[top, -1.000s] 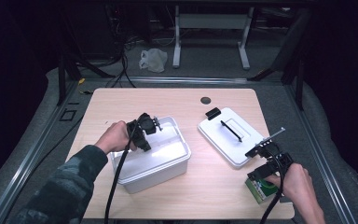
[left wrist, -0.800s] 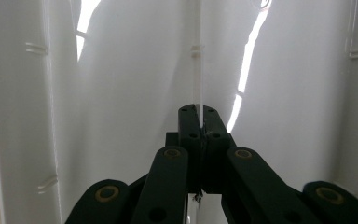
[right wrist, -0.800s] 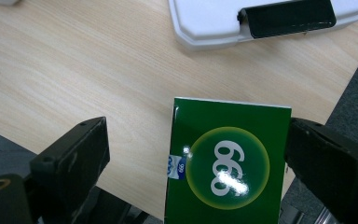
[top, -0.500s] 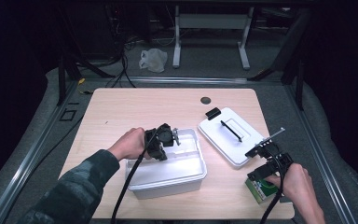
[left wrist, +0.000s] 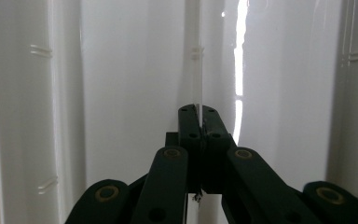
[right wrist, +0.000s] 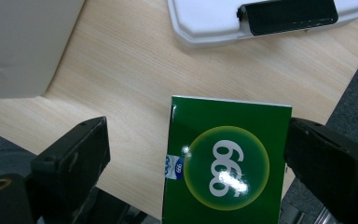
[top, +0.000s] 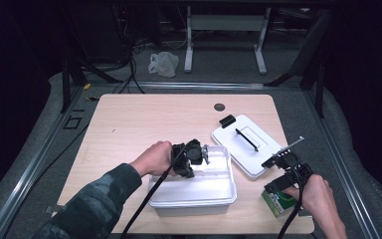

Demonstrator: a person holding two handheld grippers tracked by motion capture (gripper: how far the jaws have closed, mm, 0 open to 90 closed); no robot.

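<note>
A white plastic bin (top: 199, 191) sits near the table's front middle. My left gripper (top: 204, 156) is shut on its far wall, and in the left gripper view its jaws (left wrist: 199, 112) pinch the thin rim of that wall (left wrist: 135, 70). The bin's white lid (top: 248, 147) with a black handle lies flat to the right. At the front right corner stands a green box (top: 277, 200) with a yellow-green circle. My right gripper (top: 277, 185) hangs over it, open, its jaws on either side of the box (right wrist: 228, 163) without squeezing it.
The wooden table (top: 144, 119) has a small black hole (top: 219, 107) near its far edge. The green box stands close to the right front edge. A white plastic bag (top: 163, 63) and cables lie on the floor beyond the table.
My left gripper has dragged the white bin to the right and toward the front edge, closer to the lid. The right gripper and green box have stayed put.
</note>
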